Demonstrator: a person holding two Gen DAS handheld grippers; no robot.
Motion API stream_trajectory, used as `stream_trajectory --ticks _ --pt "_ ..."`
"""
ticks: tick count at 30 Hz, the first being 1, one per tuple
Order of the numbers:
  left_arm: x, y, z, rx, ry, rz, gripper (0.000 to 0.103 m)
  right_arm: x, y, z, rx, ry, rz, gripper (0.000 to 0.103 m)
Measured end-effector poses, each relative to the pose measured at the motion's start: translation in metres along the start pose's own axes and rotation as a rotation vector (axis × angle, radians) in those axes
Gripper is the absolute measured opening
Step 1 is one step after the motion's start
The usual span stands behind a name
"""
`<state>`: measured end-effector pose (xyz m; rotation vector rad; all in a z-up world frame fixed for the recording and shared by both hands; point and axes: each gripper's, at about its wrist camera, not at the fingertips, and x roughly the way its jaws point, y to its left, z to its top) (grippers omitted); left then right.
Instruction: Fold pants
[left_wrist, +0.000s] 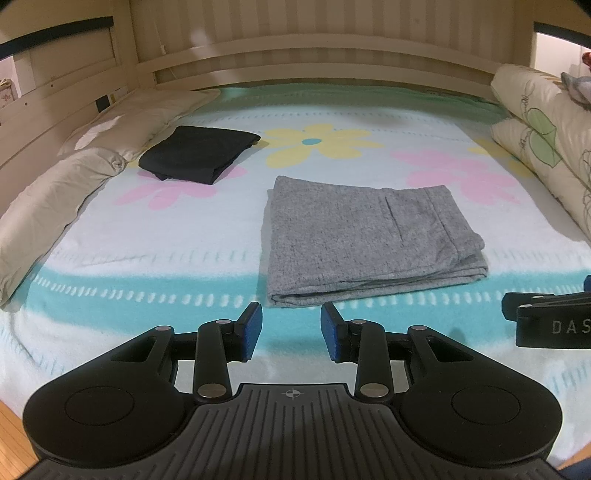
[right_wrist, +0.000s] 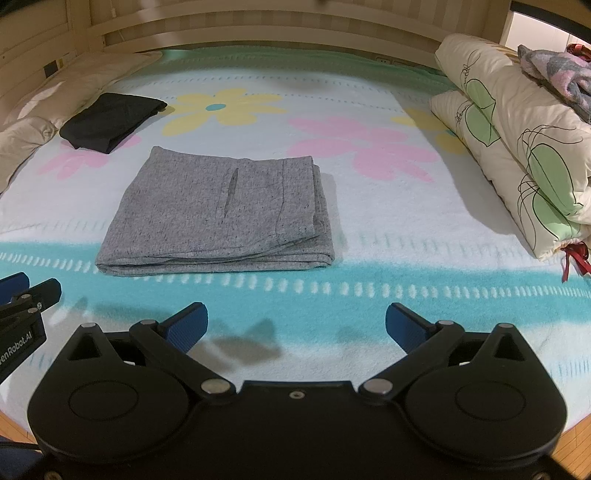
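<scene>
my left gripper (left_wrist: 291, 328) and right gripper (right_wrist: 295, 326) hang released, empty, just short of the folded grey pants (left_wrist: 369, 236) on the blanket (left_wrist: 147, 240).

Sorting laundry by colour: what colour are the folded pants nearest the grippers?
Speckled grey pants, clearest in the right wrist view.

Both wrist views sit low at the near edge of the bed (left_wrist: 147, 236), angled down and facing the headboard (left_wrist: 295, 70). Left view looks from further left, right view from further right. Shared: grey pants (left_wrist: 369, 236) (right_wrist: 221, 214), black garment (left_wrist: 195, 155), flowered blanket, quilt (right_wrist: 517, 129)
</scene>
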<state>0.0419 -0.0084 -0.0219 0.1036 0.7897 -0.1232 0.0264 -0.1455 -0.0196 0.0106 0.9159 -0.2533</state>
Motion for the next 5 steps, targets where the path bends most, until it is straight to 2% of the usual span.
stream_trajectory --ticks 5 --pt "-0.0002 -0.0011 -0.0004 0.009 -0.005 0.003 0.034 0.0000 0.0002 -0.0003 -0.001 0.000 0.001 0.102"
